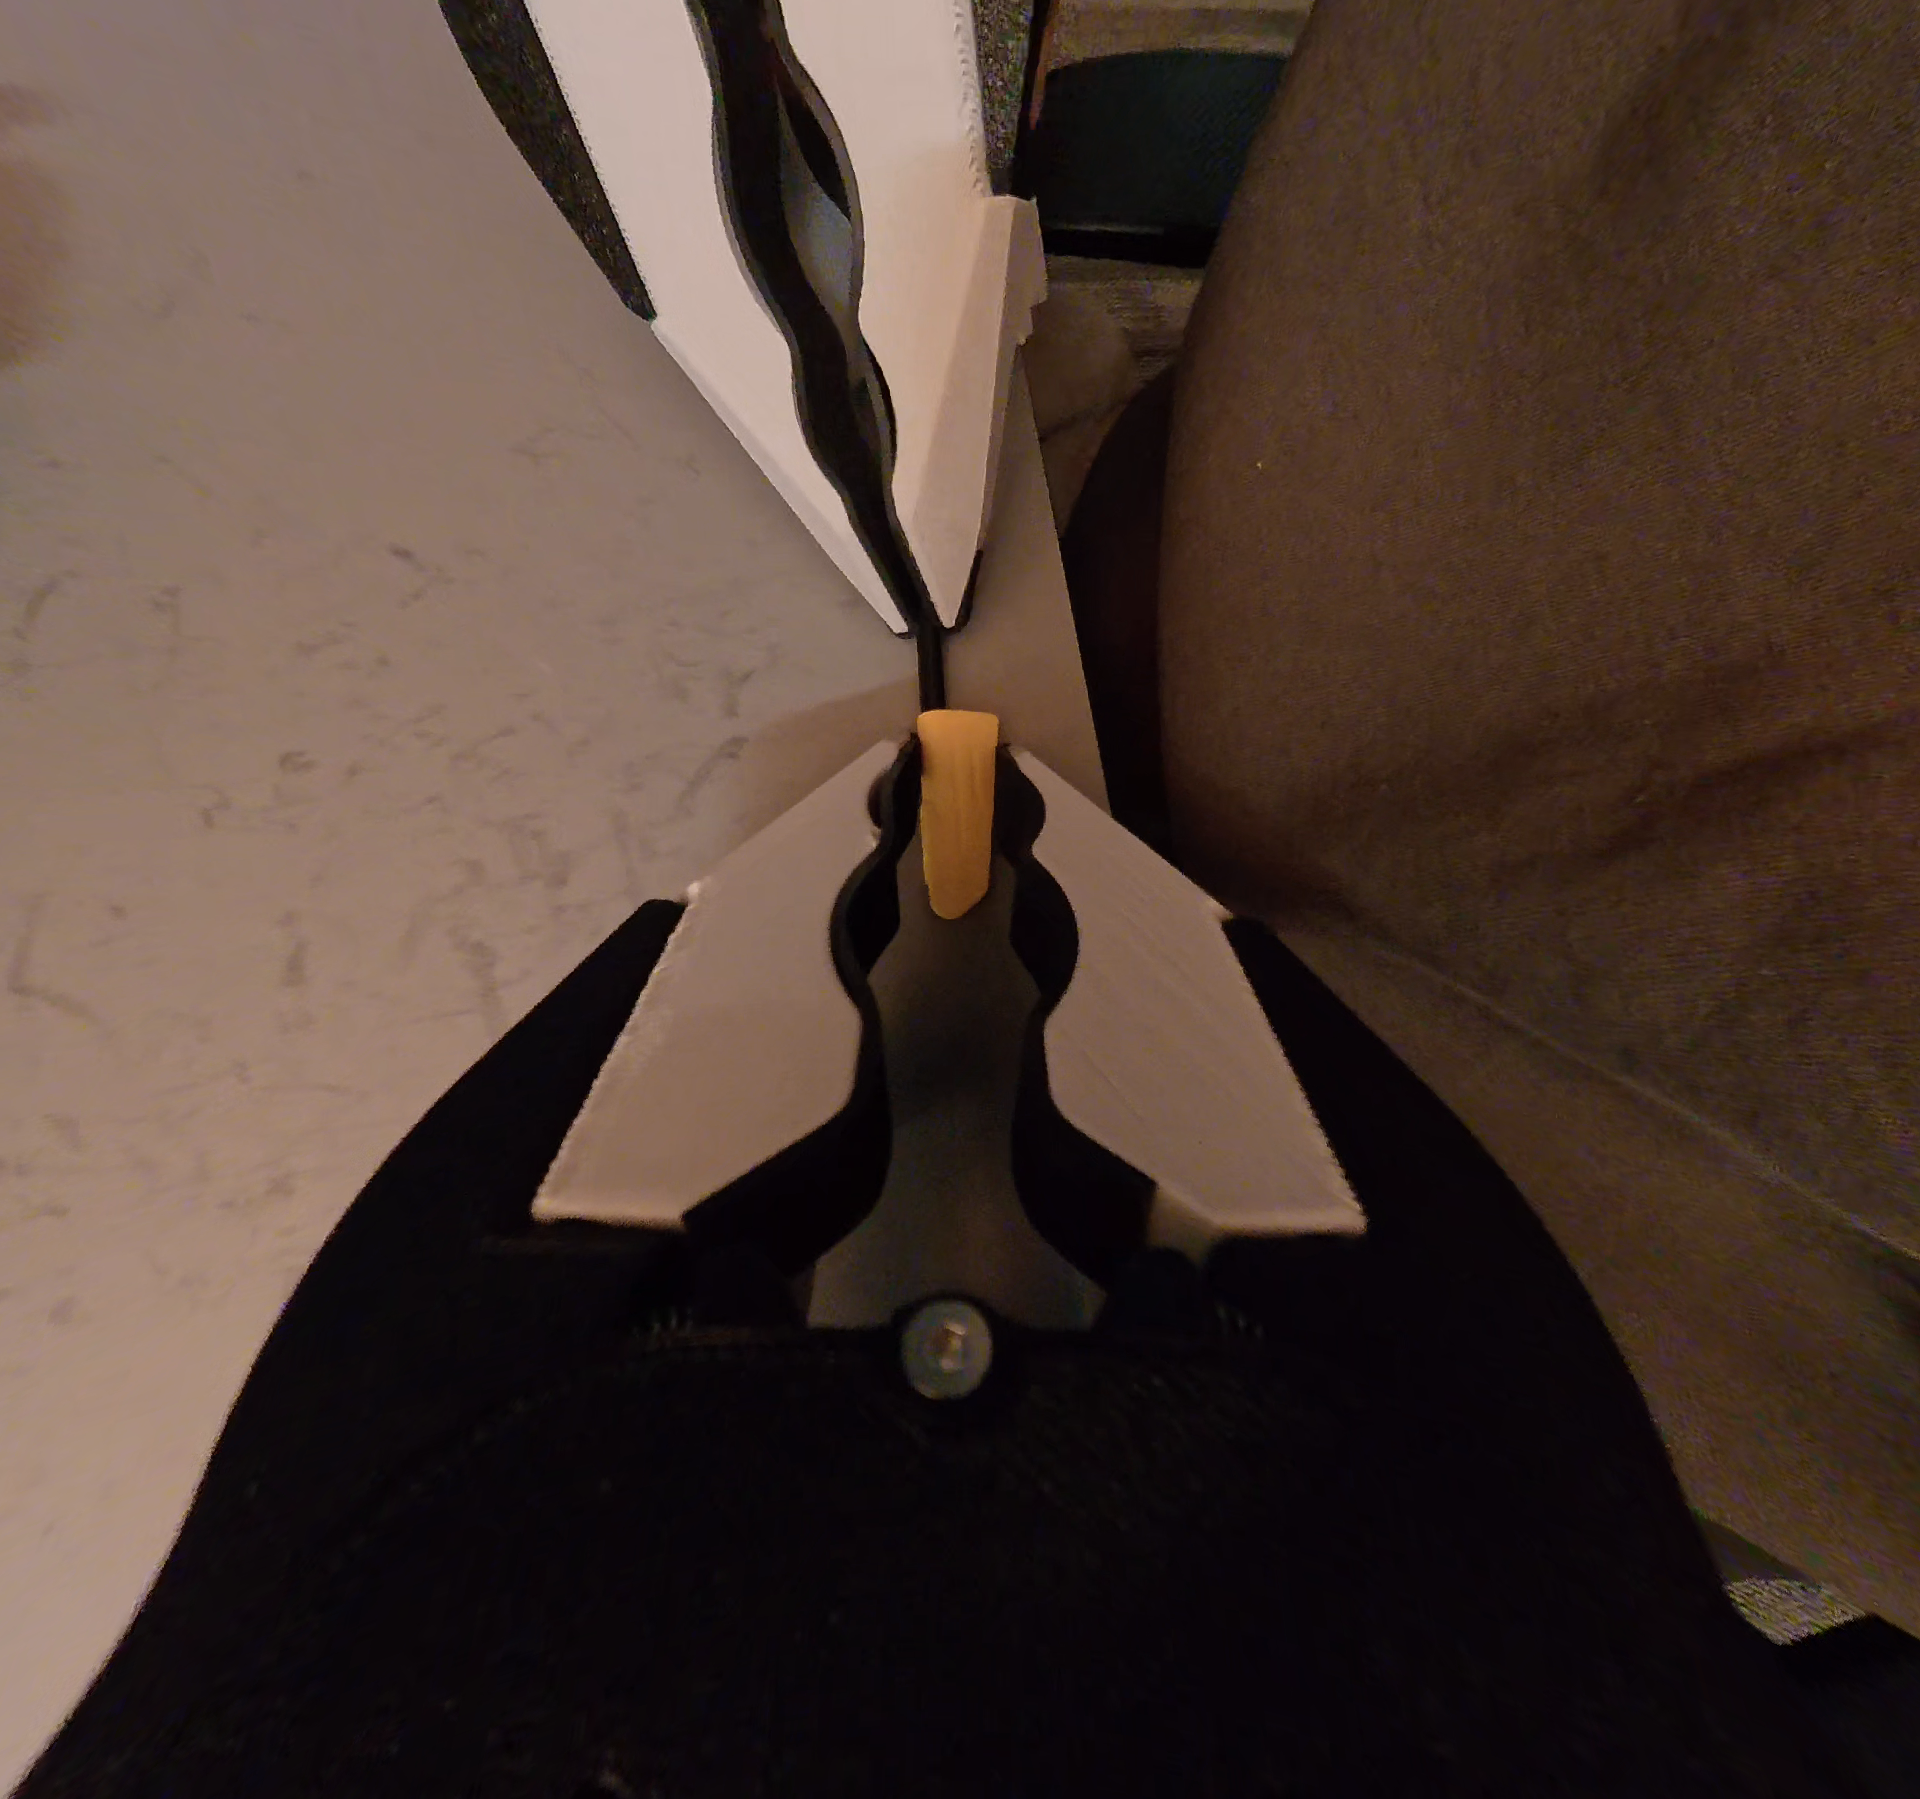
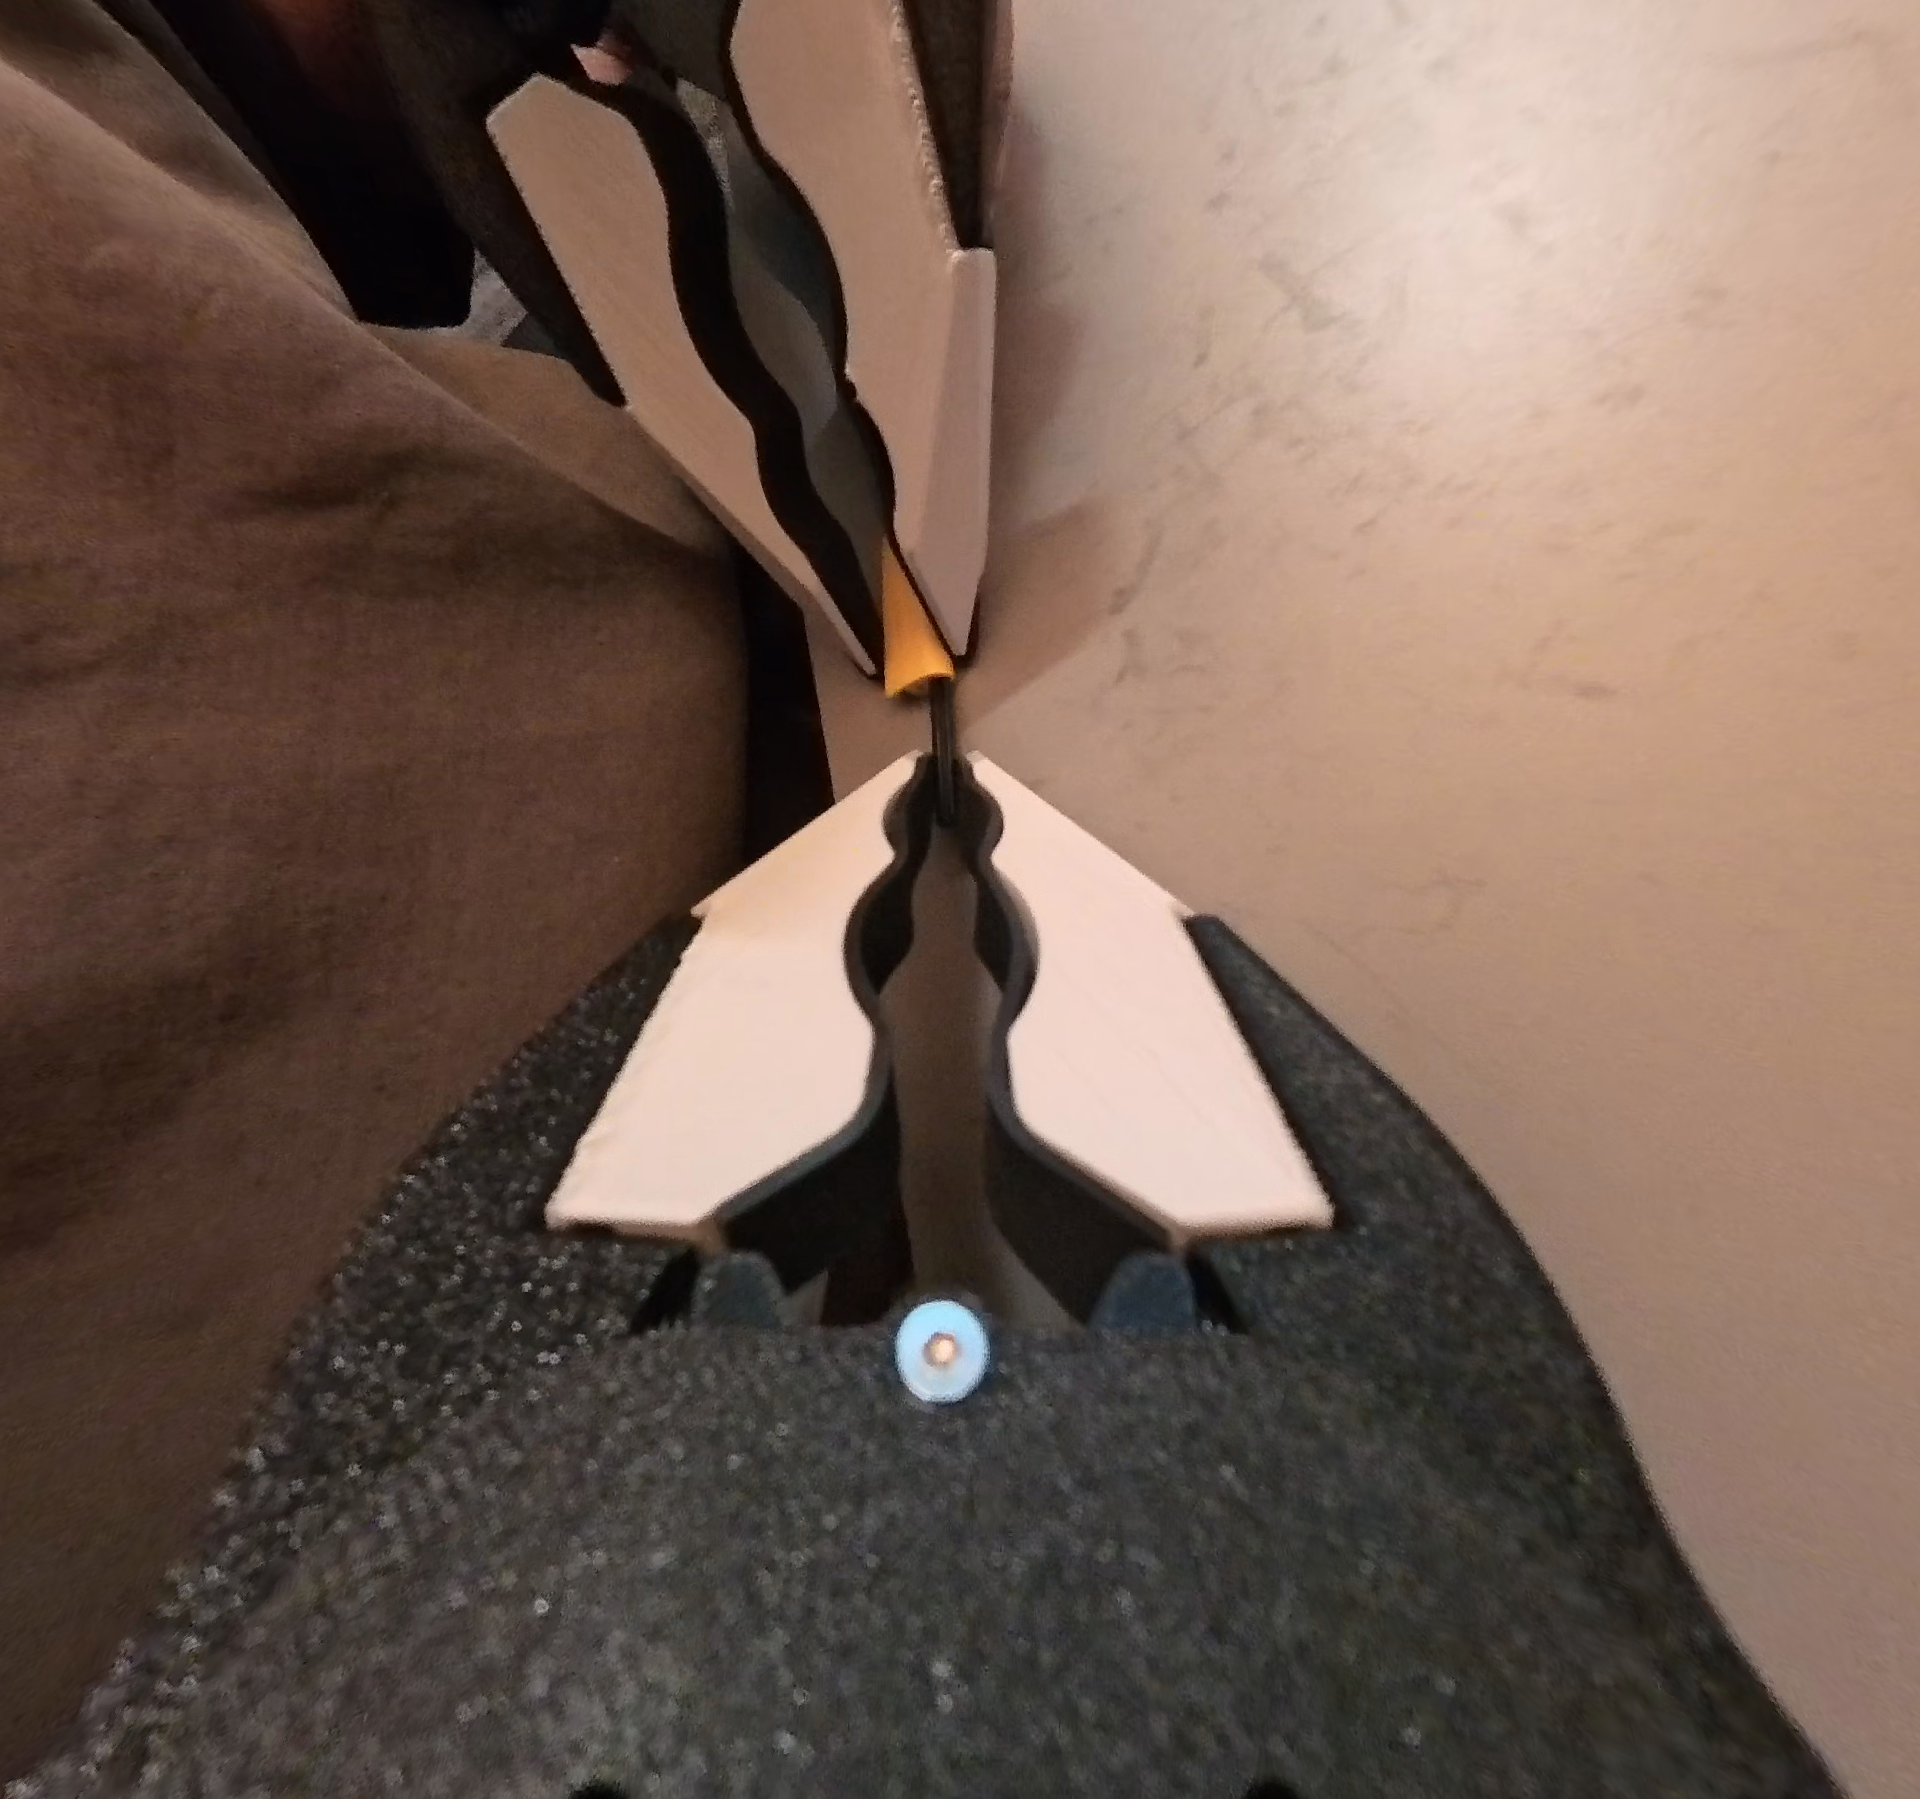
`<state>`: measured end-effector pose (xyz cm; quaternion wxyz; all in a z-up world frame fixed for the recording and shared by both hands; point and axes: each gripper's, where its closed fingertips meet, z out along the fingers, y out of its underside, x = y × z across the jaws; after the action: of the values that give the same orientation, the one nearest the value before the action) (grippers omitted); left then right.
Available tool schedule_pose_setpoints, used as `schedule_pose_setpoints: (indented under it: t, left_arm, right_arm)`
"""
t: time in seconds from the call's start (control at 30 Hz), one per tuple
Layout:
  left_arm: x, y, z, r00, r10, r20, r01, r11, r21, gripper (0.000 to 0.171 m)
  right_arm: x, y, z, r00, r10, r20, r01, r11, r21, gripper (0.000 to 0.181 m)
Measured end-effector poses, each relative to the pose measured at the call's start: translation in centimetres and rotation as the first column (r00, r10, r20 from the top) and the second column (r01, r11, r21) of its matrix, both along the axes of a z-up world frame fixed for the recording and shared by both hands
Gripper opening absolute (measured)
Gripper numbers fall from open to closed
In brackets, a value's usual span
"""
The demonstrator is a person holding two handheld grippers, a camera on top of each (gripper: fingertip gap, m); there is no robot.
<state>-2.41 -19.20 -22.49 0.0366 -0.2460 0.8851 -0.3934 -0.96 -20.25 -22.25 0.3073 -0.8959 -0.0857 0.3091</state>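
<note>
My left gripper [image 1: 956, 747] is shut on a small yellow tube-like piece [image 1: 954, 814], which stands between its pads. My right gripper [image 1: 928, 619] meets it tip to tip from above in this view. A thin black rod [image 1: 928, 674] runs from the right gripper's tips to the end of the yellow piece. In the right wrist view, my right gripper [image 2: 942, 767] is shut on the thin black rod [image 2: 945, 741]. The left gripper [image 2: 914, 653] holds the yellow piece [image 2: 907, 643] just beyond it. I cannot tell whether the rod enters the piece.
Both grippers hover over a white marbled tabletop [image 1: 312, 606], which also shows in the right wrist view [image 2: 1455, 399]. Brown fabric [image 1: 1558, 606] fills the side next to the table edge [image 2: 260, 606]. A dark object [image 1: 1143, 139] lies behind the right gripper. Both grippers' tips are close together, under 4 cm apart.
</note>
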Motion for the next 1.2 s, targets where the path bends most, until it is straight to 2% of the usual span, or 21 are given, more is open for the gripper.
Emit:
schedule_pose_setpoints:
  t: [0.03, 0.1, 0.27, 0.5, 0.67, 0.83, 1.03, 1.2]
  left_arm:
    - [-0.01, 0.0, 0.01, 1.0, 0.0, -0.001, 0.0, 1.0, -0.001, 0.012]
    - [-0.02, 0.0, 0.02, 1.0, -0.001, -0.007, 0.001, 1.0, -0.004, 0.011]
    - [-0.02, -0.01, 0.02, 1.0, -0.002, -0.017, 0.001, 1.0, -0.01, 0.011]
    - [-0.01, -0.01, 0.01, 1.0, -0.001, -0.017, 0.001, 1.0, -0.01, 0.011]
    - [0.01, -0.01, 0.02, 1.0, -0.001, -0.018, 0.0, 1.0, -0.01, 0.011]
    - [-0.02, -0.05, 0.03, 1.0, -0.004, -0.015, 0.004, 1.0, -0.012, 0.011]
    - [-0.07, -0.04, 0.05, 0.999, -0.008, -0.048, 0.007, 1.0, -0.028, 0.01]
    - [-0.04, -0.02, 0.04, 0.999, -0.005, -0.041, 0.004, 1.0, -0.025, 0.01]
  right_arm:
    - [-0.03, -0.01, -0.01, 1.0, 0.009, 0.015, -0.009, 1.0, 0.008, 0.002]
    - [-0.1, -0.04, 0.0, 1.0, 0.018, 0.018, -0.018, 1.0, 0.01, 0.002]
    - [-0.18, -0.06, 0.1, 0.996, -0.004, -0.091, 0.003, 1.0, -0.017, 0.002]
    - [-0.22, 0.04, 0.11, 0.987, -0.021, -0.162, 0.008, 0.997, -0.079, 0.002]
    - [-0.26, 0.09, 0.06, 0.995, -0.01, -0.1, 0.0, 0.996, -0.091, 0.002]
    - [-0.28, 0.2, 0.07, 0.988, -0.04, -0.149, 0.024, 0.994, -0.109, 0.002]
    - [-0.32, 0.3, 0.06, 0.991, -0.009, -0.131, -0.002, 0.997, -0.082, 0.001]
    - [-0.42, 0.42, 0.17, 0.988, -0.05, -0.149, 0.043, 0.998, -0.048, 0.0]
